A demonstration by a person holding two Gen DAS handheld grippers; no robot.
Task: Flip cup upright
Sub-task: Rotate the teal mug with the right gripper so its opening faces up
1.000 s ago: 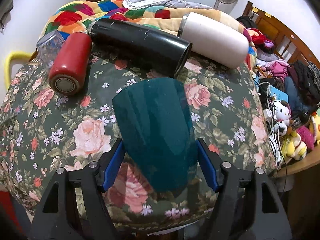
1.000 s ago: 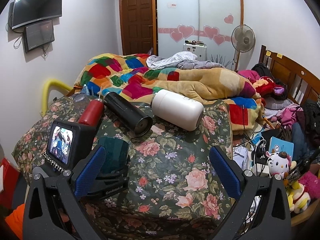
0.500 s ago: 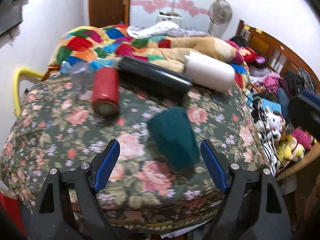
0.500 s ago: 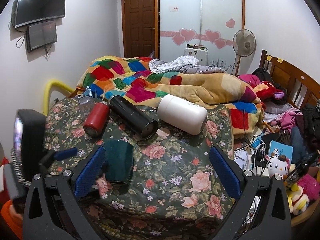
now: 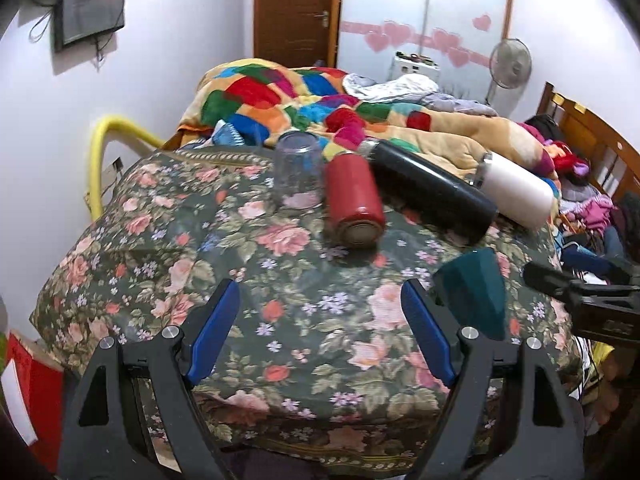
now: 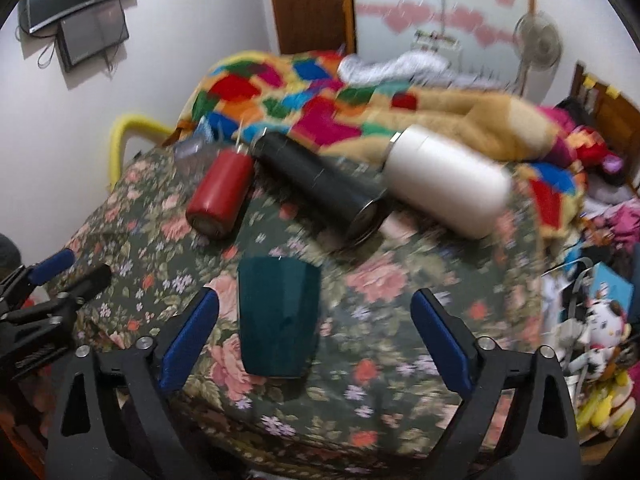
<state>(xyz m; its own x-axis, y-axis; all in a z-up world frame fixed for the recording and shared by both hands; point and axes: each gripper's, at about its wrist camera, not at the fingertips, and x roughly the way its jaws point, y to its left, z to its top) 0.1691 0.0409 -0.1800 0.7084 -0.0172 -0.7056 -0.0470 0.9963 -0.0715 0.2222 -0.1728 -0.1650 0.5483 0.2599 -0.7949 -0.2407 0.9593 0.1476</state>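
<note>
A dark teal cup (image 6: pixel 279 318) stands on the floral cloth (image 6: pixel 376 344), narrow end down, wide end up. In the left wrist view it (image 5: pixel 474 294) sits right of my left gripper. My left gripper (image 5: pixel 320 338) is open and empty, back from the cup and to its left. My right gripper (image 6: pixel 314 338) is open, with the cup between its blue pads (image 6: pixel 188 338), nearer the left one, not touching. The right wrist view is blurred.
A red bottle (image 5: pixel 354 200), a black flask (image 5: pixel 430 192) and a white flask (image 5: pixel 516 190) lie on their sides behind the cup. A clear glass (image 5: pixel 300 174) stands upside down at the back left. A patchwork blanket (image 5: pixel 320 100) lies behind. Clutter lies at the right.
My left gripper has let go of the teal cup, pulled back and swung left. My right gripper has moved in around the cup.
</note>
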